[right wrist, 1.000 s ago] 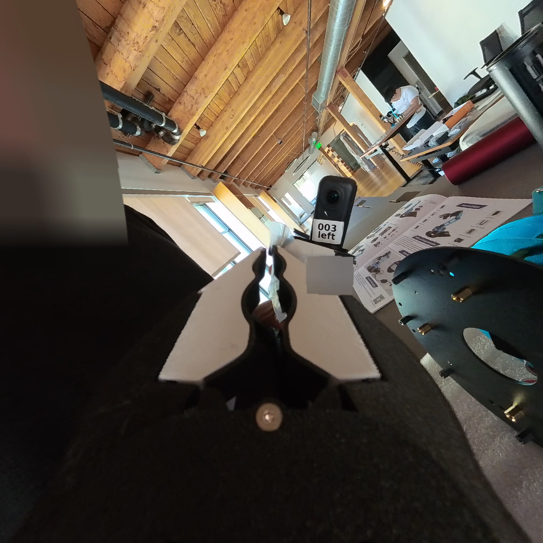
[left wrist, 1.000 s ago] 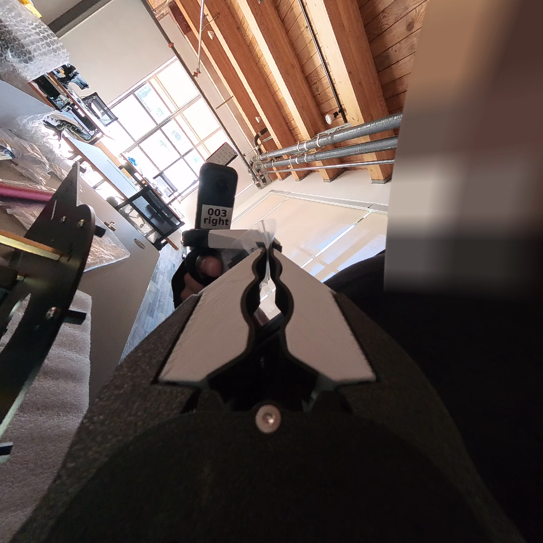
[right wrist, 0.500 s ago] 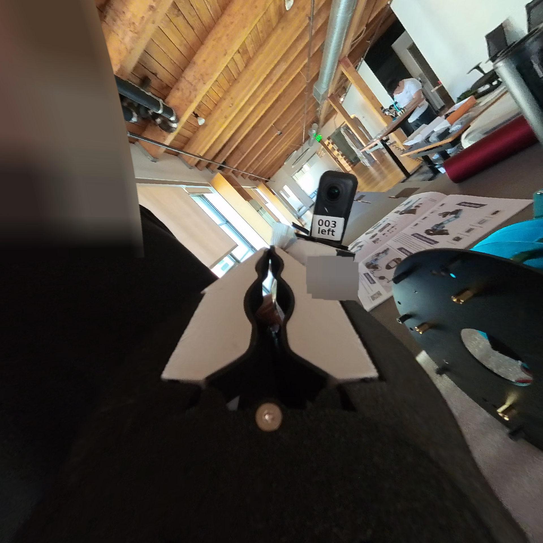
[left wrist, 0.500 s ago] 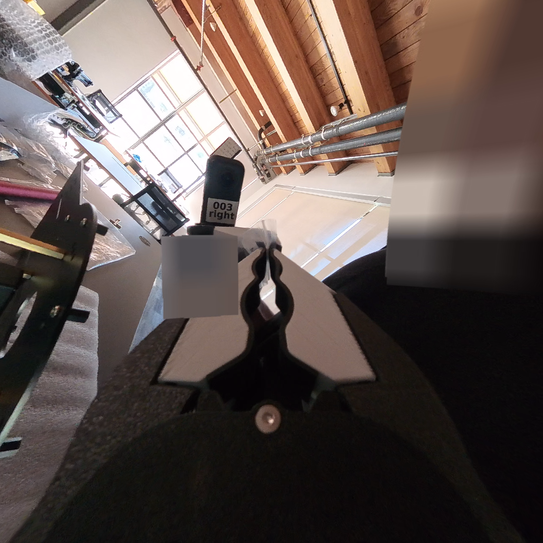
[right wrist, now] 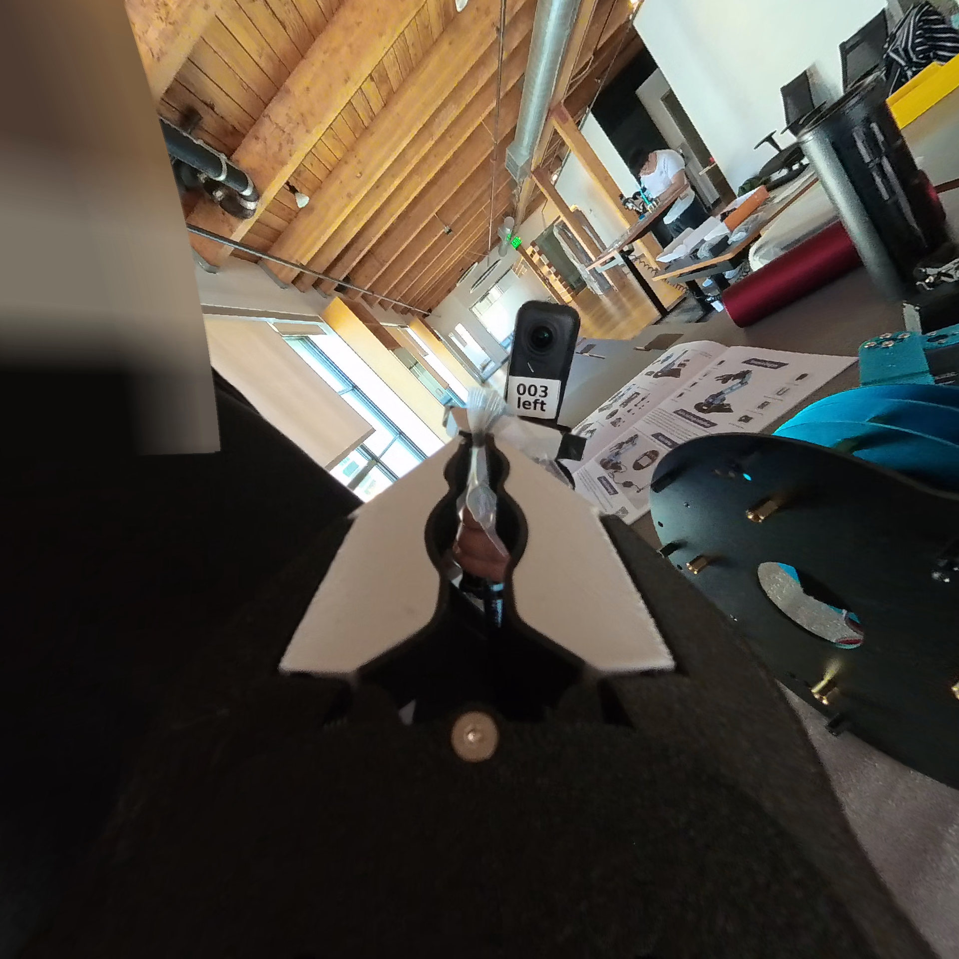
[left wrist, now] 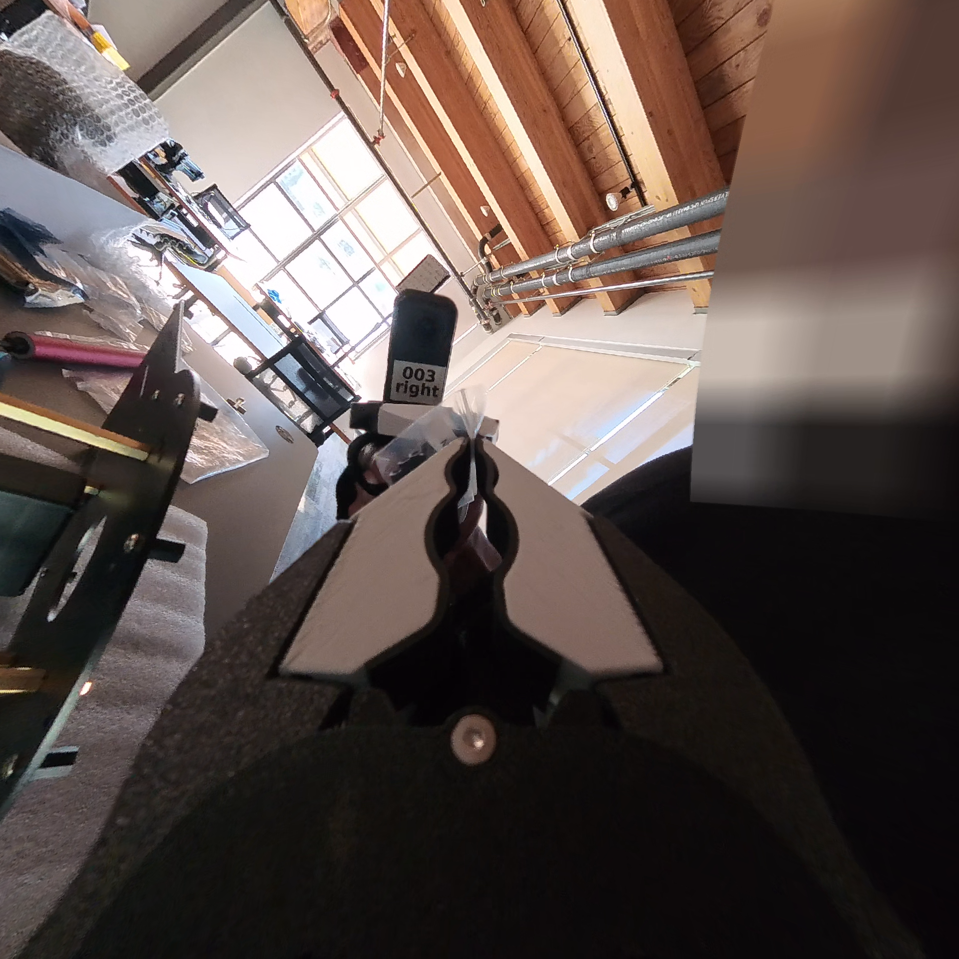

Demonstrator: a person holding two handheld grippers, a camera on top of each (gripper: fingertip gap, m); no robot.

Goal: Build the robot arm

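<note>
Both grippers face each other, tip to tip, raised above the table and tilted up toward the ceiling. My left gripper [left wrist: 471, 441] is shut on the edge of a small clear plastic bag [left wrist: 467, 415]. My right gripper [right wrist: 475, 441] is shut on the same clear plastic bag [right wrist: 480, 469] from the other side. The bag's crumpled edge sticks out past the tips in both views. The right gripper's camera [left wrist: 421, 353] shows just beyond the left tips, and the left gripper's camera [right wrist: 542, 358] just beyond the right tips. What is inside the bag is hidden.
A round black metal plate with brass standoffs [right wrist: 809, 581] lies on grey foam at the right; it also shows in the left wrist view [left wrist: 119, 493]. An open illustrated booklet [right wrist: 700, 410], teal parts [right wrist: 903, 363], a maroon roll [left wrist: 78, 355] and bubble wrap [left wrist: 67, 98] lie around. A person [right wrist: 667, 192] stands far off. Both grippers' tips are close together, under 4 cm apart.
Both grippers stay shut on the bag, tip to tip. The views have tilted and shifted slightly, and the bag's crumpled edge shows more between the tips.
</note>
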